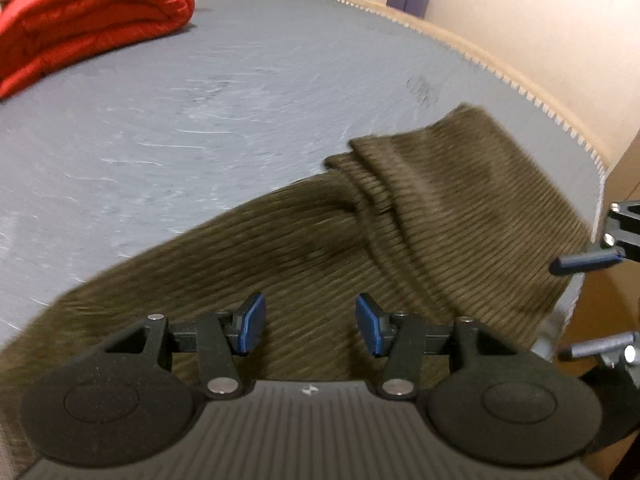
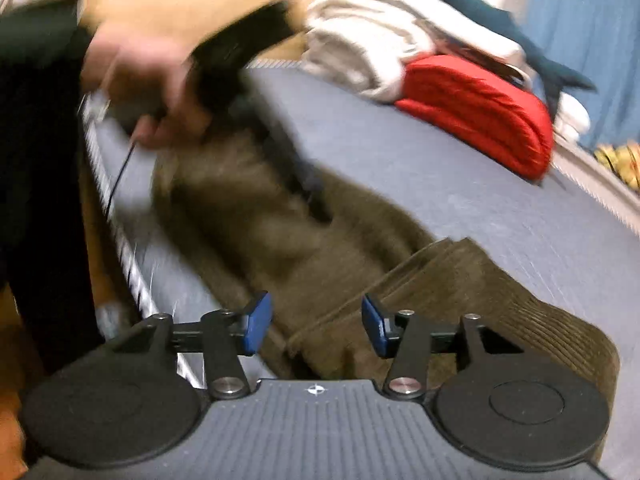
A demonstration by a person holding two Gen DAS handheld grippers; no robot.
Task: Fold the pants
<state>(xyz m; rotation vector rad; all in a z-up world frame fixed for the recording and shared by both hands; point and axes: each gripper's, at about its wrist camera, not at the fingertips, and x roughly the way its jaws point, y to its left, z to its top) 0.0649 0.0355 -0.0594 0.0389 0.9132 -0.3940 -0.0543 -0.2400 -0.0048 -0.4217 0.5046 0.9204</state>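
Corduroy pants [image 1: 304, 248], olive-brown, lie along the lower half of the left wrist frame on a grey-blue bed [image 1: 200, 120], one end already turned back over the rest to form a doubled flap toward the right edge. Left claw [image 1: 311, 326], bottom centre of that frame, hovers over the fabric with its blue pads about half apart and nothing between them. Right claw [image 2: 316, 326], bottom centre of the right wrist frame, likewise stands parted and empty above the folded-over layer [image 2: 460, 280], whose stacked edges show just beyond its right pad. A person's hand [image 2: 148, 80], blurred at the upper left of the right wrist frame, grips the other tool above the far stretch of the garment. Folded red quilt [image 1: 88, 20] sits at the upper left of the left wrist frame, well apart from the work.

Judging by the lie of the cloth, a first fold is down and released; the long stretch under the left claw still looks single, so at least one more fold, plus smoothing, appears to remain.
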